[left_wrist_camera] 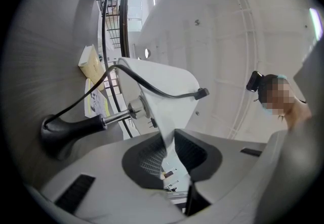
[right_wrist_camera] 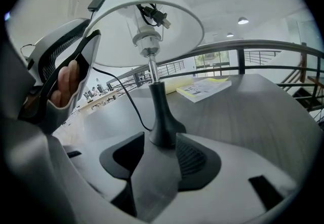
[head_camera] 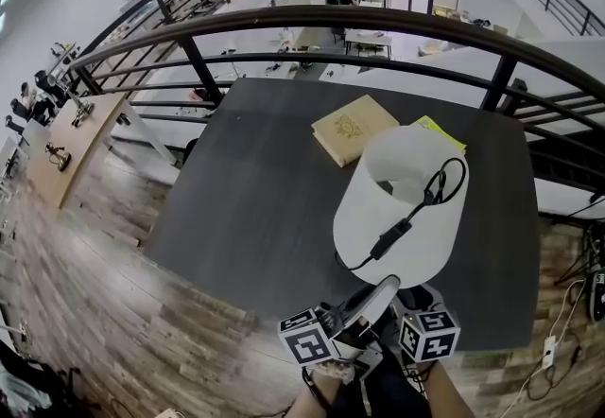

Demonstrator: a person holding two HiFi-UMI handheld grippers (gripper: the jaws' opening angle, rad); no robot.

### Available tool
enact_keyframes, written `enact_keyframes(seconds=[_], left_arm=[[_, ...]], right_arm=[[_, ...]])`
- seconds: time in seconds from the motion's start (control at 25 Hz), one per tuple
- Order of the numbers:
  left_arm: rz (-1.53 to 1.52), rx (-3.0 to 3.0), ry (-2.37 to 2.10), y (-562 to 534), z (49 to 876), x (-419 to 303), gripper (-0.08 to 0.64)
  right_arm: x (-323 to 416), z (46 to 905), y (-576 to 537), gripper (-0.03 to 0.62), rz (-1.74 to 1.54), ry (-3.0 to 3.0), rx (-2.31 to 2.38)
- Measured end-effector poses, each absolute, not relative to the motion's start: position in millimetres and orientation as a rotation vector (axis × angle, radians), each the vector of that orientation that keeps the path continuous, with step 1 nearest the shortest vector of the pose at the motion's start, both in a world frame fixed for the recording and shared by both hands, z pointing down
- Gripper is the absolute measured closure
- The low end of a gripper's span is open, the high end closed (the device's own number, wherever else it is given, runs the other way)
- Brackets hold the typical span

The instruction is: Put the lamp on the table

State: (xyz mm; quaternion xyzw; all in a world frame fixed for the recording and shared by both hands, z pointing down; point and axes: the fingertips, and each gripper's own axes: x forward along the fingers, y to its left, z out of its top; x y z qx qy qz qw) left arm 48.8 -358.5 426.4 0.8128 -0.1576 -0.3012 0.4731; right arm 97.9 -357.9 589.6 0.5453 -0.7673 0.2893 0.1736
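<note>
Closest in, the two grippers show at the lower edge of the head view, their marker cubes side by side. The left gripper [left_wrist_camera: 169, 139] has its jaws apart, with the thin rim of the lamp's shade [left_wrist_camera: 162, 91] running down between them. The rim lies by one pad, and a gap shows on the other side. A person's fingers [right_wrist_camera: 65, 80] rest on that gripper's body. The right gripper [right_wrist_camera: 162, 142] has its jaws closed against both sides of the lamp's black base [right_wrist_camera: 164, 126].

Wood floor [head_camera: 104, 255] surrounds the dark grey bench [head_camera: 255, 189], and a curved dark railing [head_camera: 312, 19] runs behind the bench's far edge.

The lamp [head_camera: 397, 208] is over the near right part of the bench, close to its front edge. From the head view its white shade is seen from above, open at the top. Below the shade a metal stem [right_wrist_camera: 152, 68] drops to the flared base. No view settles whether that base rests on the bench or hangs just above it.

A tan book [head_camera: 352, 128] lies flat beyond the lamp, and a yellow-green booklet [head_camera: 442, 132] is just beside it to the right, partly behind the shade.

The lamp's black cord [right_wrist_camera: 124, 99] leaves the base and loops up over the shade. Its inline switch [head_camera: 392, 238] lies on the shade's outer wall, and its plug [head_camera: 437, 187] hangs inside the top opening.
</note>
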Motion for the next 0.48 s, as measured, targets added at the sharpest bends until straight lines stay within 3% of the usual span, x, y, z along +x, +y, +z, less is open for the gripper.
enact_keyframes(seconds=[0.48], left_arm=[[-0.741, 1.981, -0.382, -349.1, 433.3, 45.9, 0.456]], right_arm=[[98.5, 596.0, -350.1, 0.373, 0.843, -2.156, 1.54]])
